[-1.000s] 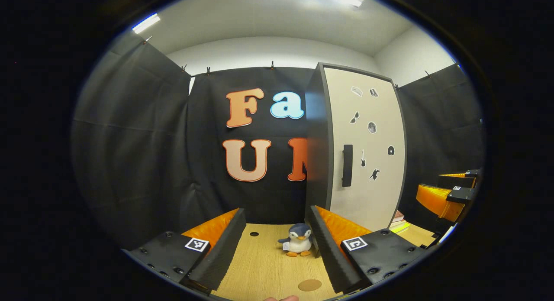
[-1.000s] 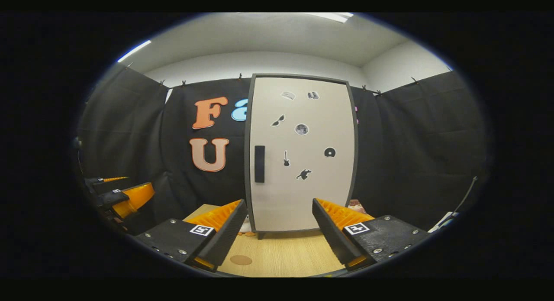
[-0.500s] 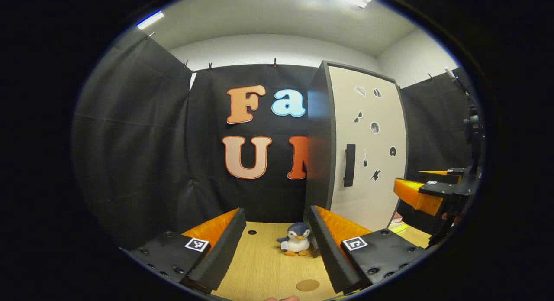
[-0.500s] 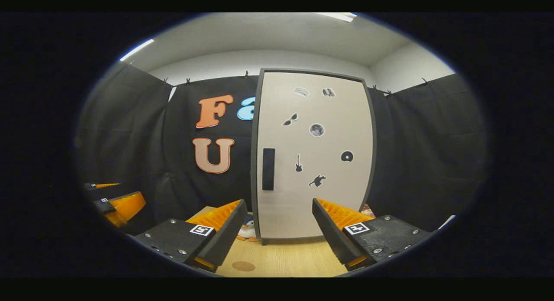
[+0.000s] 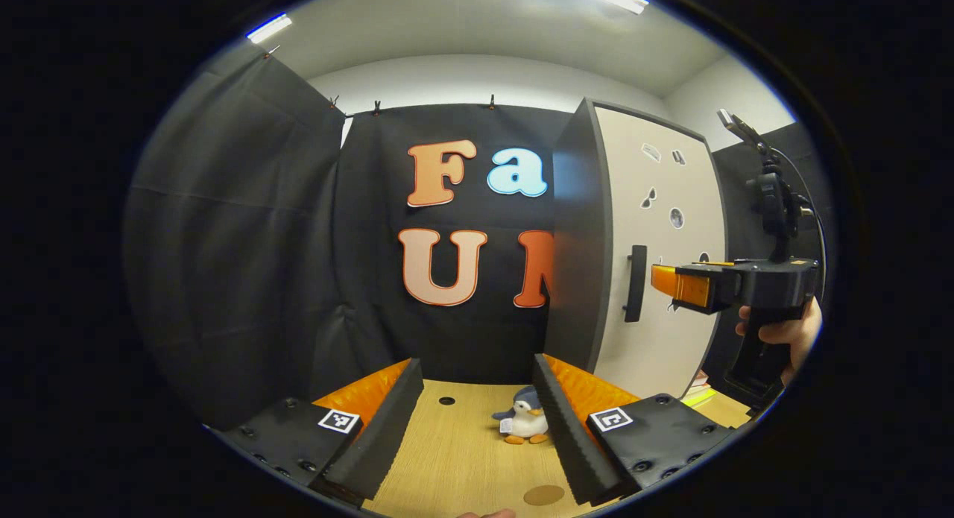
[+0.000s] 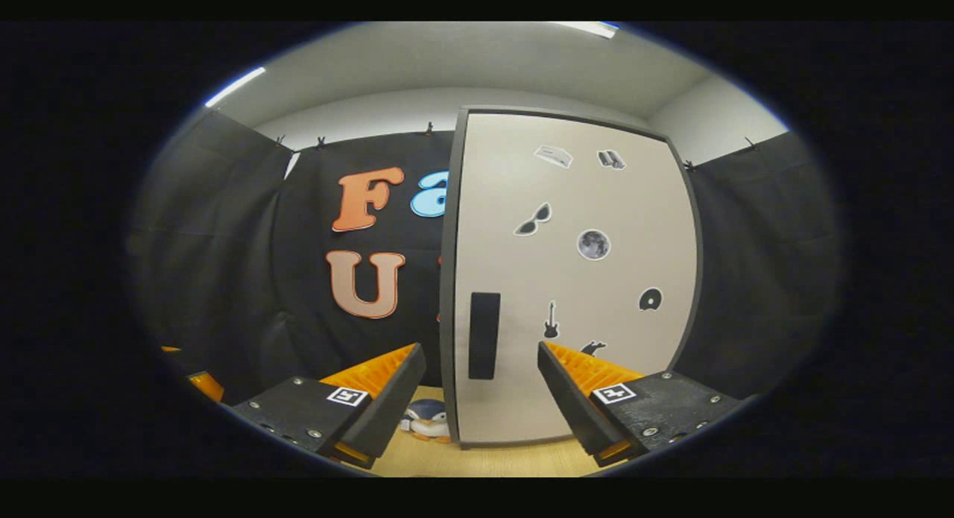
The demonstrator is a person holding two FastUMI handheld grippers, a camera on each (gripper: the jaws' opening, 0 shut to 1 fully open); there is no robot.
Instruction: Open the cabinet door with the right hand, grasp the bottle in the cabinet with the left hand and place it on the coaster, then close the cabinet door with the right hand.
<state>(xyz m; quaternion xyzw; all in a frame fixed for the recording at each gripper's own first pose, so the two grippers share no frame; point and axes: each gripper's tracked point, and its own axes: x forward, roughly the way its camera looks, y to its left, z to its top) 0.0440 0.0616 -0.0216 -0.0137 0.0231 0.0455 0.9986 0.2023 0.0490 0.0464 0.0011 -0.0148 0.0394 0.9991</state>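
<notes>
Cabinet door stands closed; its handle lies between the spread fingers of the right gripper, at about 12 o'clock, apart from both. Left gripper is spread wide, holding nothing — a toy penguin sits on the table between its fingers. Left gripper view adds the round coaster at 6 o'clock and the hand gripping the right tool at 3 o'clock. Bottle unseen — cabinet shut.

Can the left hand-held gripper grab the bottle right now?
Probably not. The cabinet door looks shut, so any bottle behind it is hidden. The left hand-held gripper hangs open over the table; the right hand-held gripper faces the handle, not touching it.
</notes>
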